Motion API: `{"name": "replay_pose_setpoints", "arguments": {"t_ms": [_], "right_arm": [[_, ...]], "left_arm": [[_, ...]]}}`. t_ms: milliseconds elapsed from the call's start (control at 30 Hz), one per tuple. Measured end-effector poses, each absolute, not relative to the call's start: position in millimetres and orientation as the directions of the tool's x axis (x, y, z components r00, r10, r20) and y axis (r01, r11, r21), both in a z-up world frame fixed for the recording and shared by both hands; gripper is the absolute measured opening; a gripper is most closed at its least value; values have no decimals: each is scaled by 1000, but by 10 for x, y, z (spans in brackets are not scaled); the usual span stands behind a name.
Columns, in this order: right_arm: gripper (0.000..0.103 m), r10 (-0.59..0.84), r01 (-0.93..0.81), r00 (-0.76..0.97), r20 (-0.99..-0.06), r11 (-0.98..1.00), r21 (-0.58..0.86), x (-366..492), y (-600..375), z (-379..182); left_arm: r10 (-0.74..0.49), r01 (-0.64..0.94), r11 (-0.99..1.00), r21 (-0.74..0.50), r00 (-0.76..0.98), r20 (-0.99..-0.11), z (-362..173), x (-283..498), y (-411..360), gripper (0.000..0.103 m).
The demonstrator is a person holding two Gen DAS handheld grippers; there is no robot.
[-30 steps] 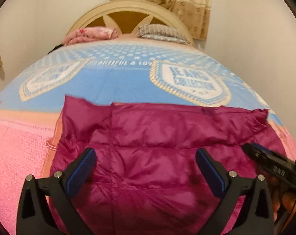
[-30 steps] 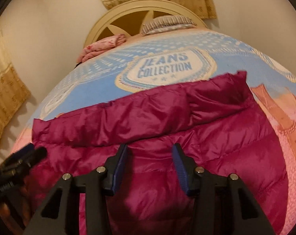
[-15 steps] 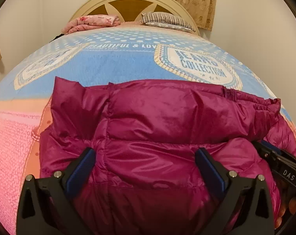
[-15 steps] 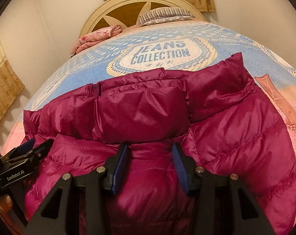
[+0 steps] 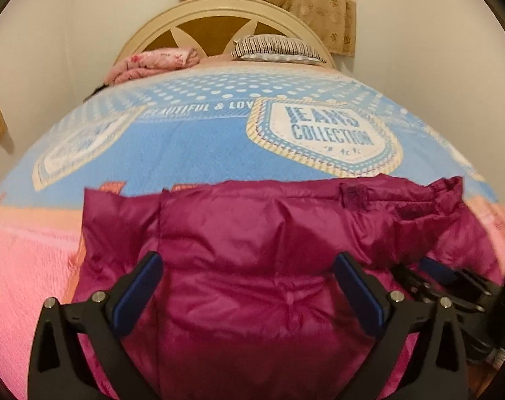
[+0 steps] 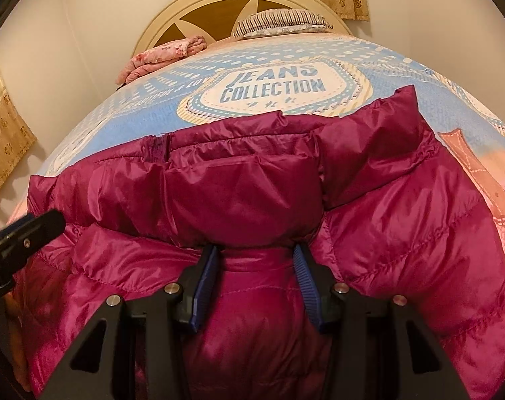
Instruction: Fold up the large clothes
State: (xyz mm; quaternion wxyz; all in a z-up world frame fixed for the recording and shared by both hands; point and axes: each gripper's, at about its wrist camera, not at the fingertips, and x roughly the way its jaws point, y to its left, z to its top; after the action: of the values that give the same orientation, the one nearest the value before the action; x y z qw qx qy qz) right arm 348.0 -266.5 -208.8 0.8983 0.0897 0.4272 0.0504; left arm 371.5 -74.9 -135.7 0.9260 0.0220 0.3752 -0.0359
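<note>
A magenta puffer jacket (image 5: 252, 233) lies on the bed at its near end, its far part folded back over itself; it also fills the right wrist view (image 6: 245, 193). My left gripper (image 5: 249, 283) is open wide, just above the jacket's near part. My right gripper (image 6: 256, 270) is partly closed, its blue pads (image 6: 204, 280) pressing a bunched ridge of jacket fabric between them. The right gripper shows at the right edge of the left wrist view (image 5: 452, 283); the left gripper shows at the left edge of the right wrist view (image 6: 22, 233).
The bed has a blue, pink and orange blanket (image 5: 185, 146) printed "JEANS COLLECTION". A folded pink quilt (image 5: 152, 63) and a striped pillow (image 5: 276, 46) lie by the cream headboard (image 5: 219, 10). Curtains (image 5: 319, 0) hang behind.
The jacket's far edge has folded and bunched toward me over the last second. The left gripper then pulled back a little; the right gripper stays pinched on the fabric ridge.
</note>
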Motion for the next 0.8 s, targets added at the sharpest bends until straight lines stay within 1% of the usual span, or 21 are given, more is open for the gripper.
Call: {"name": "replay_pose_setpoints", "arguments": {"t_ms": [133,367,667,733,800], "right_arm": [[49,168,-13,631,-758,978,207,3485,-2668,-2085],[49,159,-12,631,-760,981,195,3483,-2664,-2088],[49,129,-8,606,-785,988,156,3515,-2620,-2006],[49,124,6,659,-742,986,169,3432,-2680,-1781],[49,78,27,721,-688,990,141,3382,-2755,-1555]], "left_arm": [[-17,68,997,38,662,-749,-1601,3900,-776,103],[-2,57,997,48,663,-748,-1717,3919,-802,103],[-19,53,998,20,639,-769,-1795,3958,-765,103],[-19,52,998,19,640,-768,-1797,3949,-765,103],[-18,52,998,19,640,-768,-1797,3951,-769,103]]}}
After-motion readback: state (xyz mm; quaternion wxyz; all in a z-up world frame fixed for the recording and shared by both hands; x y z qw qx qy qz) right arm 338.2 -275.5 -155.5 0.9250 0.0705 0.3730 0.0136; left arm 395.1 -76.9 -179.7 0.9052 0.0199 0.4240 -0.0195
